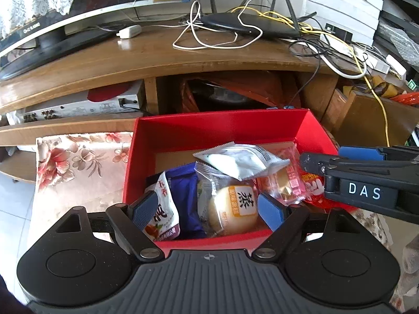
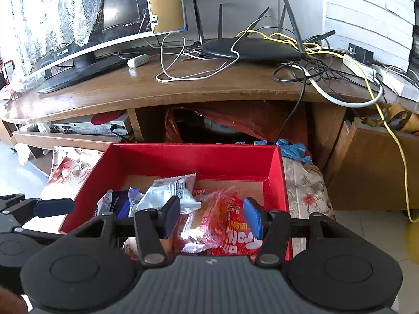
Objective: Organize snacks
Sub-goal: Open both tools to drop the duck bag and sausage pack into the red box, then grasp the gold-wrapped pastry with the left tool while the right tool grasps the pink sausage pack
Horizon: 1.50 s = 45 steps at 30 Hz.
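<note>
On the flowered cloth in front of the wooden TV stand, a red box sits open and holds the snacks. At its left end lies a white and purple packet, touching a blue packet beside it. The left tool hangs above the near rim of the box, jaws well apart, pads touching nothing; directly beneath its gap lies a clear-wrapped steamed cake. A silver-white packet rests tilted on top of the pile, across the cake's upper edge. Right of it lies a clear pink wrapper, and at the right end a red bag with white lettering. The right tool hovers over this right end, jaws moderately apart and gripping nothing; the pink wrapper and red bag lie below it. On the stand behind are a monitor at left and a black router among tangled cables at right.
</note>
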{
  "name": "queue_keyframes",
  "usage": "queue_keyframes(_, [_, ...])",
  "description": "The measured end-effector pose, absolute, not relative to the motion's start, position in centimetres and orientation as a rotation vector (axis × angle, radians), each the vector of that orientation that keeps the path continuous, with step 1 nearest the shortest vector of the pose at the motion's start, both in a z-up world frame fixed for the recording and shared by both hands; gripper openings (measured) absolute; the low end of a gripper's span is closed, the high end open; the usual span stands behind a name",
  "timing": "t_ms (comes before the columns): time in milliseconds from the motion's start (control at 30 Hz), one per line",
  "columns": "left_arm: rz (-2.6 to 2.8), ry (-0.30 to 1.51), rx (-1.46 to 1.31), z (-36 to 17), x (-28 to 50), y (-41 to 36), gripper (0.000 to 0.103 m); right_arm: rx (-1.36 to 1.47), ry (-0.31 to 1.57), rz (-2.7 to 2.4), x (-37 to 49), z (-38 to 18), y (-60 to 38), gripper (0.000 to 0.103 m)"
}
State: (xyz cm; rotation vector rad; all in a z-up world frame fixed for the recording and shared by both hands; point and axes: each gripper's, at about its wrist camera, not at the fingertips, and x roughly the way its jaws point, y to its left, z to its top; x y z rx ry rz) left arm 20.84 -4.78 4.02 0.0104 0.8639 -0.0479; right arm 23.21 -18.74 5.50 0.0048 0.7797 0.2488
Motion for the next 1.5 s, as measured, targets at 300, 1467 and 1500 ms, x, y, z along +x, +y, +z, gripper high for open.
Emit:
queue_keyframes(300, [-0.091,0.886,0.024,3.4,18.0,-5.6,0.089,0.004,0.807,0.252,20.3,5.3,-19.6,0.060])
queue_keyframes(1467, [-0.366,1.156,0.047,-3.6,13.0,-9.1,0.093,0.038,0.958,0.273,16.8,2.9,-22.7,0.063])
queue_keyframes(1500, [-0.367,1.161,0.045,-3.6,12.8,-9.0,0.093,0.040,0.956,0.275,16.8,2.9,-22.7,0.063])
